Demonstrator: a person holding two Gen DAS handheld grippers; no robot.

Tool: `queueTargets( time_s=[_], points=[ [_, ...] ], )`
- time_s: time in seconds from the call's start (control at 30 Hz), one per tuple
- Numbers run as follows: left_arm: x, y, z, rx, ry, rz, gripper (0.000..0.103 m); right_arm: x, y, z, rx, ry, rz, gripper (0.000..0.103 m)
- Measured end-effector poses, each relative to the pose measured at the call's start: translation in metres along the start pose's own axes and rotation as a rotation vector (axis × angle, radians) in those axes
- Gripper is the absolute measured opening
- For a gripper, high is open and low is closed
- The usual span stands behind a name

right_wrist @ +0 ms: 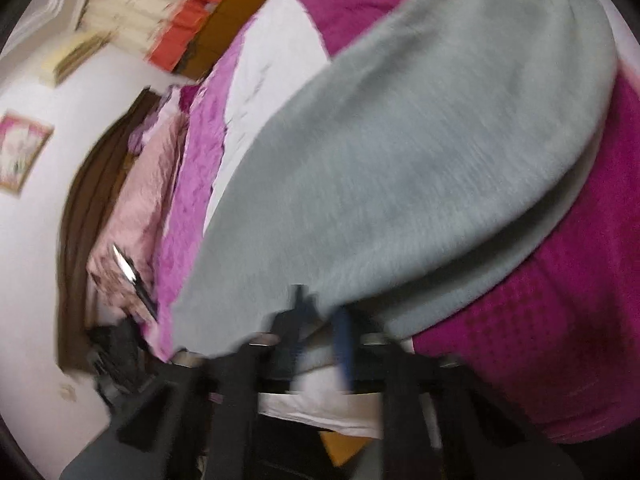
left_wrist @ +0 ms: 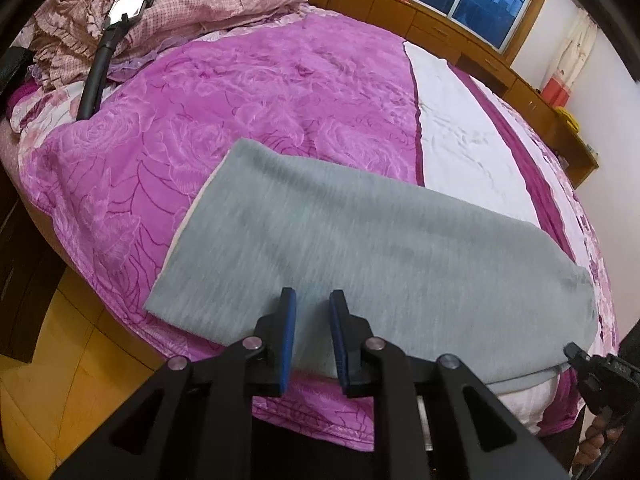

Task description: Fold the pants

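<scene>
One folded grey knit pair of pants (left_wrist: 360,248), one purple rose-patterned blanket (left_wrist: 248,112), two black blue-padded grippers (left_wrist: 312,312), one white sheet (left_wrist: 460,132).

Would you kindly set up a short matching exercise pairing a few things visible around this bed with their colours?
Column one:
1. pants
2. blanket
3. gripper pads
4. curtain

Column two:
A. blue
B. orange-red
C. grey
D. purple-pink with a rose pattern

Pairs: 1-C, 2-D, 3-A, 4-B
</scene>
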State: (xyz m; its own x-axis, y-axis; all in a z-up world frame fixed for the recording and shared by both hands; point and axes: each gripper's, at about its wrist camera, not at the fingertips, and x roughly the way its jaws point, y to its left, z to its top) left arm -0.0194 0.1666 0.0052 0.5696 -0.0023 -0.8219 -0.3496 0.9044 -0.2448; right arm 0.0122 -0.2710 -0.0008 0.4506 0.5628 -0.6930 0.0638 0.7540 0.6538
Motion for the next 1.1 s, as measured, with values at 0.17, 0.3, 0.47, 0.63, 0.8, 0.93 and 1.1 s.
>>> queueTargets(
  time_s=[0.17, 0.3, 0.47, 0.63, 0.8, 0.93, 1.1],
  points=[
    [0.001, 0.007, -0.002, -0.023, 0.004, -0.015, 0.017, -0.014, 0.005, -0.010, -0.084, 0.007, -0.053, 0.000],
    [-0.001, 0.004, 0.002, -0.032, 0.003, -0.019, 0.017, 0.011, -0.009, -0.012, -0.099, 0.079, -0.122, 0.000],
    [-0.002, 0.000, 0.011, -0.018, -0.016, -0.015, 0.017, 0.003, 0.000, -0.013, -0.211, 0.105, -0.179, 0.000],
    [0.007, -0.002, 0.015, -0.013, -0.007, -0.004, 0.017, -0.027, 0.014, -0.012, -0.334, 0.128, -0.211, 0.002],
    [0.017, -0.005, 0.011, 0.012, 0.001, 0.031, 0.018, -0.042, 0.039, 0.032, -0.387, -0.054, -0.226, 0.004],
    [0.019, -0.008, 0.008, 0.035, -0.004, 0.045, 0.019, -0.006, 0.045, 0.076, -0.328, -0.066, -0.169, 0.006],
    [0.022, -0.006, 0.007, 0.022, 0.000, 0.043, 0.020, 0.053, 0.061, 0.101, -0.358, -0.097, -0.231, 0.006]
  ],
)
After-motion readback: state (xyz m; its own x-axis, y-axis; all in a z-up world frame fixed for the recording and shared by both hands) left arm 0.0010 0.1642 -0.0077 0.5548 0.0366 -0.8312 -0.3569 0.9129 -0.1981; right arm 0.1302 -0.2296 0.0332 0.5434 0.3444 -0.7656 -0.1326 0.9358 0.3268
